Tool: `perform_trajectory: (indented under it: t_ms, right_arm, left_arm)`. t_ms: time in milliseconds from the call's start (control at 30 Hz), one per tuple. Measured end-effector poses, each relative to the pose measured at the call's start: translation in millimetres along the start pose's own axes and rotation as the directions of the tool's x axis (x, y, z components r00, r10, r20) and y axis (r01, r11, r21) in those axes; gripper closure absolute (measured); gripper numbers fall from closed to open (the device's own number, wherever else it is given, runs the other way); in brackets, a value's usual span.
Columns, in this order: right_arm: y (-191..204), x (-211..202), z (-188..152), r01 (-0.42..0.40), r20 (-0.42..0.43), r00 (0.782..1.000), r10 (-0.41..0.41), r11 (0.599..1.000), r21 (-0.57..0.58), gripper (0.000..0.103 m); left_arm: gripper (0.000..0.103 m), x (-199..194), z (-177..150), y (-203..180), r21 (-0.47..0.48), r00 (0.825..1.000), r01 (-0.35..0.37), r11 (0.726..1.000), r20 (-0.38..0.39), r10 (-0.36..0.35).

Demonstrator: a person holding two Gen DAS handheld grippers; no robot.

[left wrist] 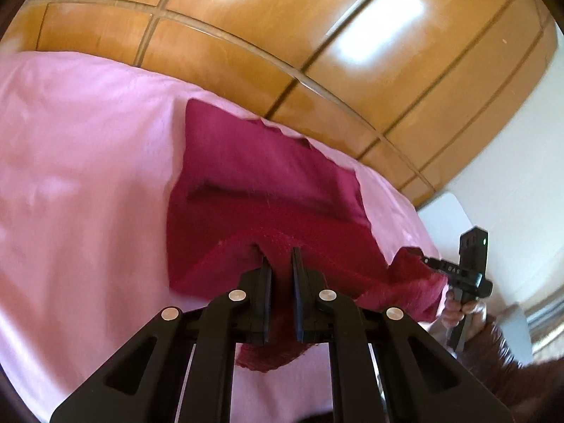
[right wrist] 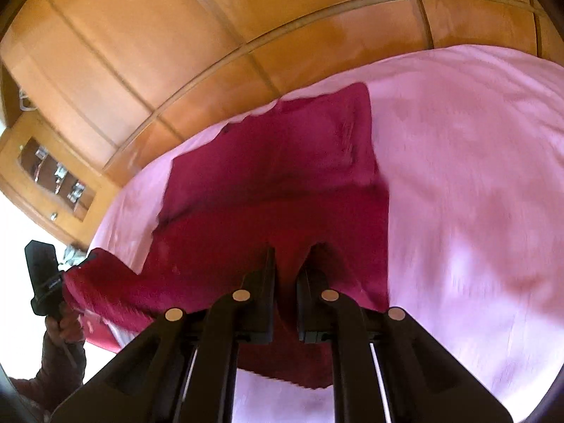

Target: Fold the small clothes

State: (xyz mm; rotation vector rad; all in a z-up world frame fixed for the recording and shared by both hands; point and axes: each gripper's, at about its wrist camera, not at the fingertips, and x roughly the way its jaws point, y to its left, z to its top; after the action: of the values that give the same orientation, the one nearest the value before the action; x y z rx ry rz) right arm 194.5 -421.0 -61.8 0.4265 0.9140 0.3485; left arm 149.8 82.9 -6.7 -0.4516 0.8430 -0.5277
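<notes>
A dark red knitted garment [left wrist: 261,169] lies spread on the pink sheet [left wrist: 70,158], its near edge raised off the bed. My left gripper [left wrist: 280,257] is shut on that raised edge, and red knit bunches between its fingers. At the right of the left wrist view, my right gripper [left wrist: 431,262] pinches the garment's other near corner. In the right wrist view the right gripper [right wrist: 292,252] is shut on the garment [right wrist: 282,162], whose hem hangs below the fingers. The left gripper [right wrist: 83,262] shows at the left there, holding its corner up.
A glossy wooden wardrobe [left wrist: 282,17] stands just beyond the bed's far edge. A glass-fronted cabinet [right wrist: 56,176] sits at the left of the right wrist view. A white object [left wrist: 444,208] stands past the bed's right corner. A person's hands [left wrist: 458,310] [right wrist: 63,324] hold the gripper handles.
</notes>
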Motion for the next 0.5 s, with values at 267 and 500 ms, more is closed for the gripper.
perform_trajectory:
  t_ms: [267,500]
  right_arm:
    - [-22,22,45,-0.002,0.044,0.999,-0.004,0.989,0.146,0.025]
    - [-40,-18,-1,0.014,0.063,0.998,-0.021,0.993,0.117,0.018]
  left_arm:
    - [0.046,46,62,45,-0.216,0.993,-0.113,0.970,0.015,0.119]
    - [0.041,23,22,73,-0.161,0.987,-0.154,0.975,0.014,0.158]
